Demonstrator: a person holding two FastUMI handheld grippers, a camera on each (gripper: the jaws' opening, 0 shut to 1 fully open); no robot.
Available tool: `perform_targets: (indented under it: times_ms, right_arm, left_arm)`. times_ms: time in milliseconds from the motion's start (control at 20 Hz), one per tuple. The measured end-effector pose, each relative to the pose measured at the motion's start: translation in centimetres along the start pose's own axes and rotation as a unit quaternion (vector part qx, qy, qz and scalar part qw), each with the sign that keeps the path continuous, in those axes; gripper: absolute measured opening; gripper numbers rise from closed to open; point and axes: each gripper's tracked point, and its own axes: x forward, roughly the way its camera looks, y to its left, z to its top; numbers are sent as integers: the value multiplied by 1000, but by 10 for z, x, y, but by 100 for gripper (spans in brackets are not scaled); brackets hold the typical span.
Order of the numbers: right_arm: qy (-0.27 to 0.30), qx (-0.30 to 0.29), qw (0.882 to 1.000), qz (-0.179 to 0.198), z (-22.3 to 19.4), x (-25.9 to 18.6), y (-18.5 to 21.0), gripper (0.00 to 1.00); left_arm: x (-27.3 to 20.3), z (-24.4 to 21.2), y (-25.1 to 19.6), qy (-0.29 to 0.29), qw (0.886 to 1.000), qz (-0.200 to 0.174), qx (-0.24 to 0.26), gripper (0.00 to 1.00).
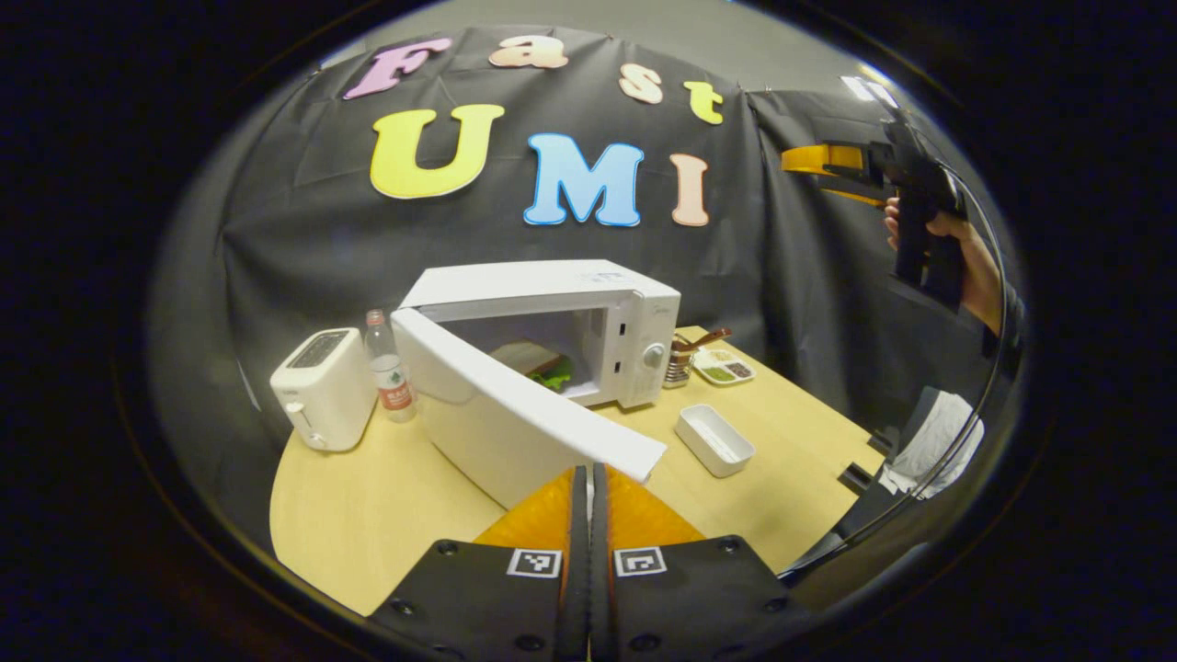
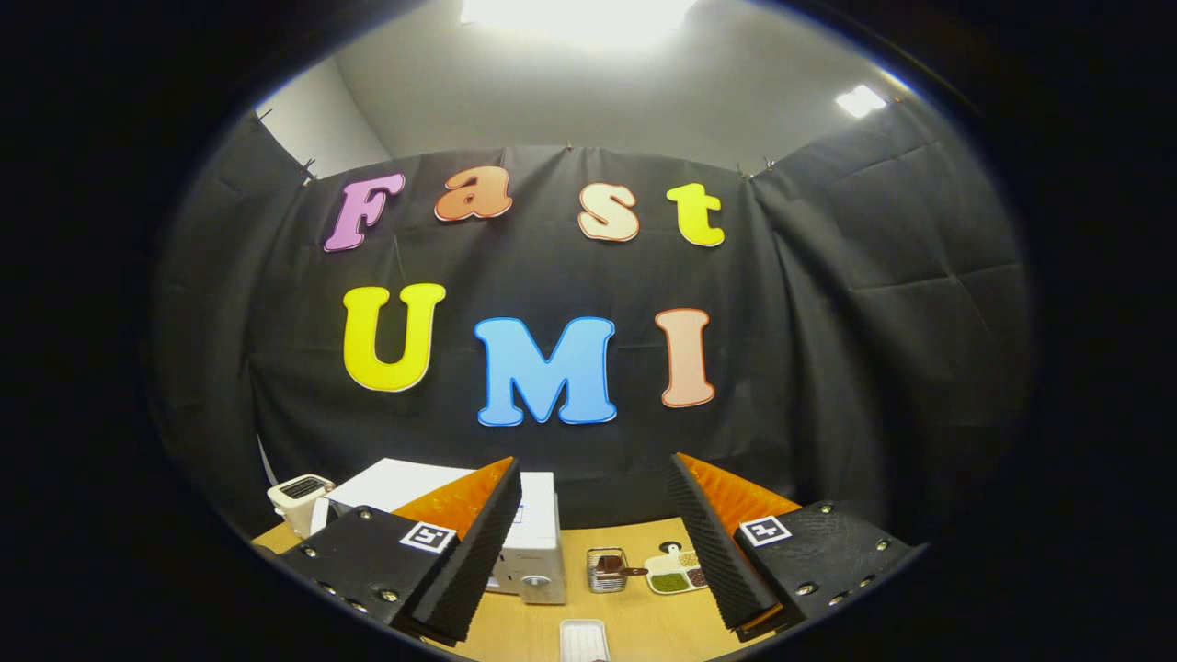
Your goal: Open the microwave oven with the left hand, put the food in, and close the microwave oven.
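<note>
The white microwave (image 1: 588,303) stands at the back of the wooden table (image 1: 368,515). Its door (image 1: 497,414) is swung wide open toward me. Inside lies the food (image 1: 542,365), a sandwich with green lettuce. My left gripper (image 1: 588,471) is shut with nothing between its fingers, its tips just below and left of the door's free edge. High on the right a hand (image 1: 961,253) holds my right gripper (image 1: 814,175) in the air, well away from the table. In the right gripper view my right gripper (image 2: 593,483) is open and empty, above the microwave (image 2: 533,542).
Left of the microwave are a white toaster (image 1: 317,386) and a water bottle (image 1: 386,372). To its right stand a metal cup with a spoon (image 1: 682,360) and a sectioned dish (image 1: 724,366). An empty white tray (image 1: 715,439) lies nearer the table's right edge.
</note>
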Motion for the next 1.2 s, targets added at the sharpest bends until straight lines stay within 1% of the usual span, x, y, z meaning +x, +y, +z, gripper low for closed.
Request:
perform_targets:
  times_ms: [200,350,600,950,1200]
  right_arm:
    - [-9,-18,1000,-6,10,2,-20,96]
    - [-15,-29,999,-11,12,0,-31,96]
    - [-7,-23,999,-23,7,3,-49,96]
    - [4,-16,999,-47,2,4,-80,96]
    - [11,-14,998,-60,-4,7,-93,96]
  left_arm:
    - [25,10,-22,-2,1000,-20,3,7]
    - [48,16,-30,1,1000,-27,4,7]
    - [83,30,-41,-1,999,-44,22,7]
    - [129,58,-50,-13,998,-58,13,7]
    - [160,71,-53,-14,998,-62,11,7]
